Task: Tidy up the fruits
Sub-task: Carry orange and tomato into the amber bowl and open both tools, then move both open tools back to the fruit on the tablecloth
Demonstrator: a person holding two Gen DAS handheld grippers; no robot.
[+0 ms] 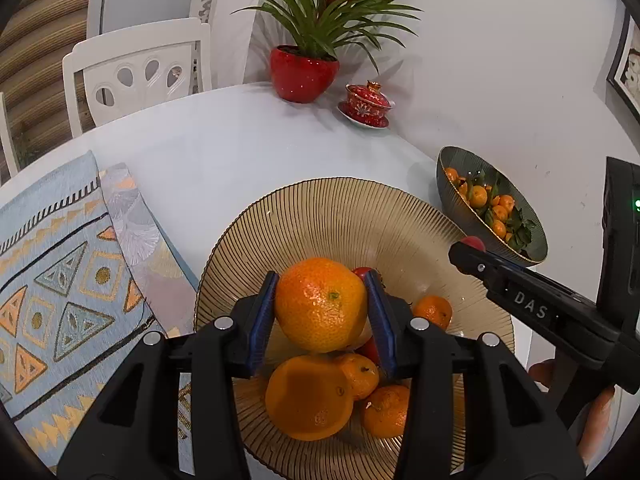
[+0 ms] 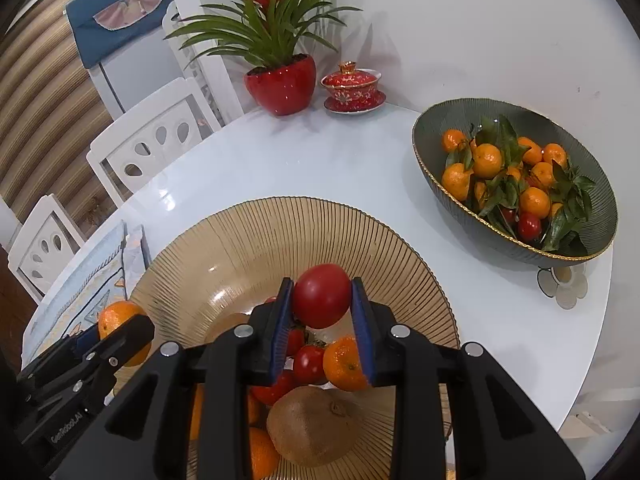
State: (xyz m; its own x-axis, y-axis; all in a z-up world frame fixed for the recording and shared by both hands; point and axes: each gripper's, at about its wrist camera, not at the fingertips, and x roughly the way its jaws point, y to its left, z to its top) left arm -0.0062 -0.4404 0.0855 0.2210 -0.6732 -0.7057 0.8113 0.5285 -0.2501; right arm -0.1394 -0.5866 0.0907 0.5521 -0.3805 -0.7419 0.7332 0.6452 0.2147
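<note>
**2 fruits held above the amber bowl**

Above the amber bowl (image 1: 352, 216), the left gripper (image 1: 320, 308) clamps a large orange (image 1: 320, 304) across its middle; firm, heavyish, dimpled rind grips well. The right gripper (image 2: 322, 300) pinches a red tomato (image 2: 322, 296): smooth, soft, easily bruised, so squeeze lightly.

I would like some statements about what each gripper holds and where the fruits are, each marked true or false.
1. The left gripper holds a large orange. True.
2. The right gripper is empty. False: it is shut on a red tomato.
3. The green bowl holds small mandarins with leaves. True.
4. A kiwi lies in the green bowl. False: it lies in the amber glass bowl.
5. The potted plant has a blue pot. False: the pot is red.
</note>
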